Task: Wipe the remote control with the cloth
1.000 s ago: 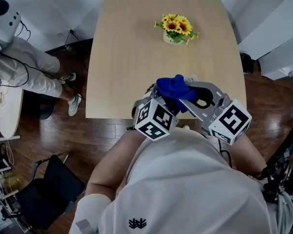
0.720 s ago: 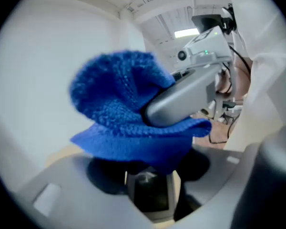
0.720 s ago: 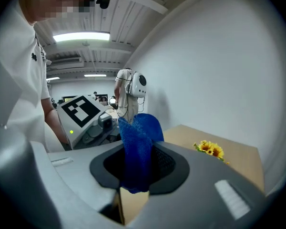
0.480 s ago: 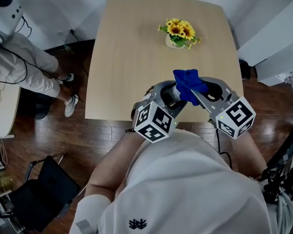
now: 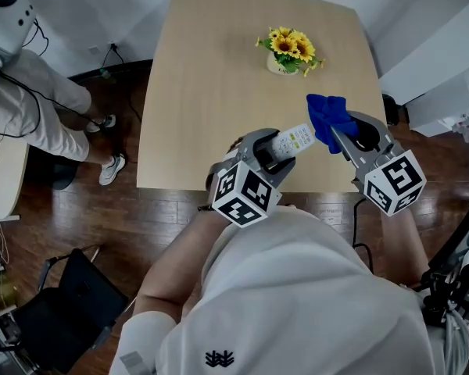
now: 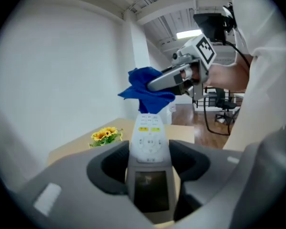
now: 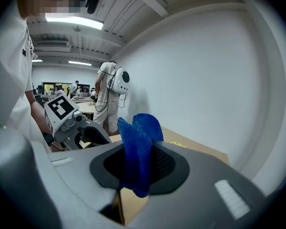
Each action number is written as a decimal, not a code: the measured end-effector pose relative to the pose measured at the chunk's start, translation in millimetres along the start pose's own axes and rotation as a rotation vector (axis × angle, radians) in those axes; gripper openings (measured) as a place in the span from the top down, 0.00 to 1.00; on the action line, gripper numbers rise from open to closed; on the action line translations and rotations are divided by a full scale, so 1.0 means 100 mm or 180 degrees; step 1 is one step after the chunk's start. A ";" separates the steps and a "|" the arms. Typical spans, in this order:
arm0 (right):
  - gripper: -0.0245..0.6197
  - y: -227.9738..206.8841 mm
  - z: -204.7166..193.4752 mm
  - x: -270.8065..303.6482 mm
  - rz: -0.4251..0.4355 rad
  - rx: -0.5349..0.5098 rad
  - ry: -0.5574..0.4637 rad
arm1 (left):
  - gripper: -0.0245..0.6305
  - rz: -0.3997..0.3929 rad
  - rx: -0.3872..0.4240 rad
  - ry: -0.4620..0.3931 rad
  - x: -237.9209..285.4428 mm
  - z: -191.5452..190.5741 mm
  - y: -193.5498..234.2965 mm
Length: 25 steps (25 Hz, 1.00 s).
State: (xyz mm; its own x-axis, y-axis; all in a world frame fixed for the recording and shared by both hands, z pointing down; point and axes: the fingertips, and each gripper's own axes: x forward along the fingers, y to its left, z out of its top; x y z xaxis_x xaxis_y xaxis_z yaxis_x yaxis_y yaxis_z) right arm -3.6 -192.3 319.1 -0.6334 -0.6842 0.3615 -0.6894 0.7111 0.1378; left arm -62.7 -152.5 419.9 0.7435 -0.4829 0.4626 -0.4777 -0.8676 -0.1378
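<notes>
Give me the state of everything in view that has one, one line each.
Remote: clamped in the left gripper, held above the table, buttons up.
Cloth: bunched, clamped in the right gripper, at the remote's far end.
Left gripper: shut on the remote.
Right gripper: shut on the cloth.
Flowers: upright in their pot on the table.

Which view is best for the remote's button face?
Left gripper view: the remote sits centre frame, buttons facing the camera, clamped between the jaws. Head view shows only its far end. In the right gripper view I can't make it out.
</notes>
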 end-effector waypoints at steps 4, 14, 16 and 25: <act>0.83 0.29 0.16 0.00 0.0179 -0.0058 -0.0123 | 0.54 -0.0040 0.0028 0.0028 0.00 -0.01 -0.03; 0.83 1.33 0.08 0.41 0.0971 0.0155 -0.0148 | 0.54 -0.0141 0.0119 0.0097 -0.11 -0.10 -0.04; 0.83 1.31 0.02 0.45 0.0907 0.0198 -0.0121 | 0.54 -0.0162 0.0133 0.0124 -0.15 -0.14 -0.04; 0.83 0.71 -0.30 0.35 0.0277 0.0413 0.0048 | 0.54 -0.0308 0.0137 0.0194 -0.14 -0.32 -0.04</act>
State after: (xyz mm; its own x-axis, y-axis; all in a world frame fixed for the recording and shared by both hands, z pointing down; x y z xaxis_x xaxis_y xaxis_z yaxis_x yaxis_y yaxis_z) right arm -64.0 -160.8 369.4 -0.6881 -0.6176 0.3810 -0.6724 0.7401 -0.0147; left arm -86.4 -138.8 442.4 0.7548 -0.3896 0.5277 -0.3835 -0.9148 -0.1268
